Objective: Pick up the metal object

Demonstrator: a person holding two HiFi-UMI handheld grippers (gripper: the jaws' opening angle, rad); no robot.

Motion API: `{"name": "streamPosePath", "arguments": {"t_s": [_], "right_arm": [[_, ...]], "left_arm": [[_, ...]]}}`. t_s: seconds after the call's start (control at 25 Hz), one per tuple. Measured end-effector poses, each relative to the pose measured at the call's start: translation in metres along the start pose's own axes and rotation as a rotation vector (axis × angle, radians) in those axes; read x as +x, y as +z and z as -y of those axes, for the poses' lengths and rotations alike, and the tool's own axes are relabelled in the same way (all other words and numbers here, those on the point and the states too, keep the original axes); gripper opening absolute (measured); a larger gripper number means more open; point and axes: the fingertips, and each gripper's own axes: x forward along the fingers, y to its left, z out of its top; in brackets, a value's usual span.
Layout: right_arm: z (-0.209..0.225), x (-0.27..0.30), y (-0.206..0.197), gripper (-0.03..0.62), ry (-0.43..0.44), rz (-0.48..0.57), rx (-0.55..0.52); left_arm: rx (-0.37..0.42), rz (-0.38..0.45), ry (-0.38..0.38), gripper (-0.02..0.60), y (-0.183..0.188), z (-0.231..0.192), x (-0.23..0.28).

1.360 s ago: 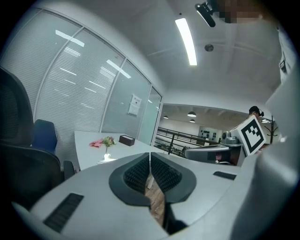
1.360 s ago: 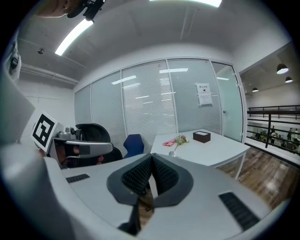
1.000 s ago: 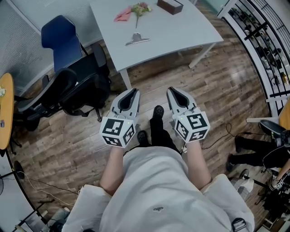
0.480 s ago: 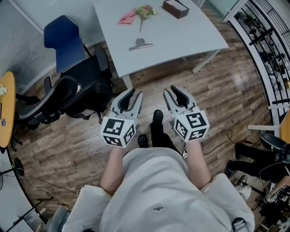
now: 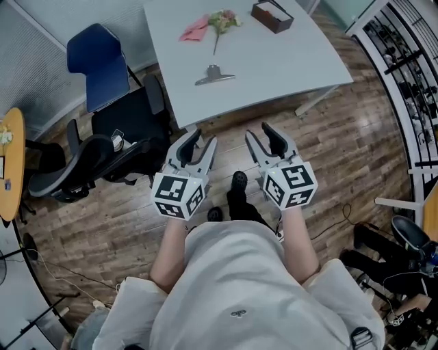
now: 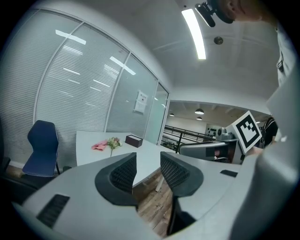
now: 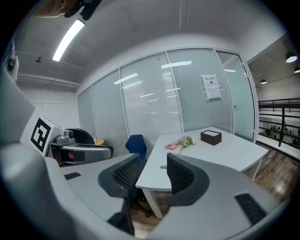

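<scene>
Flat silvery metal object [image 5: 214, 75], knobbed, on the white table [image 5: 287, 55]; left gripper [image 5: 203, 139] and right gripper [image 5: 259, 131] empty, jaws just opening.

One table [image 5: 274, 61], one metal object [image 5: 213, 75], two tools [image 5: 203, 137] [image 5: 259, 130]

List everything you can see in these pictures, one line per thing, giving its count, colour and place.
table: one, white, top centre
metal object: one, silver, on the table's near part
cloth: one, pink, table's far side
flower: one, pink and green, beside the cloth
box: one, dark brown, table's far right
chair: one, blue, left of the table
office chairs: two, black, below the blue chair
left gripper: one, grey, fingers apart, just been opening, nothing between them
right gripper: one, grey, fingers apart, just been opening, nothing between them
</scene>
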Motion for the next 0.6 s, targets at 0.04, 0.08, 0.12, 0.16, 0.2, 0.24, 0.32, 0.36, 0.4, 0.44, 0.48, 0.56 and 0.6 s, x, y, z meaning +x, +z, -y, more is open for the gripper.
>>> {"name": "streamPosePath", "arguments": {"t_s": [0.04, 0.08, 0.12, 0.16, 0.2, 0.24, 0.32, 0.36, 0.4, 0.44, 0.48, 0.56, 0.6], "right_arm": [[0.005, 0.004, 0.003, 0.170, 0.004, 0.000, 0.001], [0.009, 0.008, 0.006, 0.173, 0.008, 0.000, 0.001], [0.013, 0.011, 0.008, 0.178, 0.012, 0.000, 0.001], [0.018, 0.015, 0.011, 0.179, 0.018, 0.001, 0.001], [0.021, 0.018, 0.014, 0.183, 0.023, 0.002, -0.001], [0.025, 0.021, 0.017, 0.186, 0.029, 0.003, -0.002], [0.035, 0.026, 0.022, 0.195, 0.041, 0.005, -0.005], [0.040, 0.029, 0.024, 0.198, 0.047, 0.006, -0.006], [0.046, 0.032, 0.027, 0.198, 0.052, 0.007, -0.006], [0.053, 0.035, 0.030, 0.199, 0.058, 0.008, -0.007], [0.059, 0.038, 0.032, 0.201, 0.063, 0.008, -0.007], [0.071, 0.041, 0.035, 0.206, 0.073, 0.009, -0.006], [0.077, 0.043, 0.036, 0.209, 0.077, 0.009, -0.005]], "left_arm": [[0.002, -0.002, 0.003, 0.152, 0.002, -0.001, 0.006], [0.003, -0.003, 0.007, 0.153, 0.005, -0.002, 0.011], [0.004, -0.005, 0.011, 0.157, 0.007, -0.003, 0.017], [0.005, -0.006, 0.014, 0.160, 0.009, -0.004, 0.023], [0.007, -0.006, 0.018, 0.162, 0.012, -0.005, 0.028], [0.010, -0.005, 0.023, 0.166, 0.014, -0.005, 0.033], [0.015, -0.004, 0.032, 0.169, 0.018, -0.004, 0.043], [0.018, -0.005, 0.036, 0.172, 0.020, -0.003, 0.049], [0.022, -0.008, 0.040, 0.172, 0.022, -0.003, 0.055], [0.026, -0.010, 0.044, 0.172, 0.024, -0.002, 0.062], [0.029, -0.012, 0.048, 0.173, 0.026, -0.002, 0.069], [0.031, -0.012, 0.055, 0.176, 0.028, 0.001, 0.081], [0.031, -0.012, 0.058, 0.178, 0.029, 0.002, 0.086]]}}
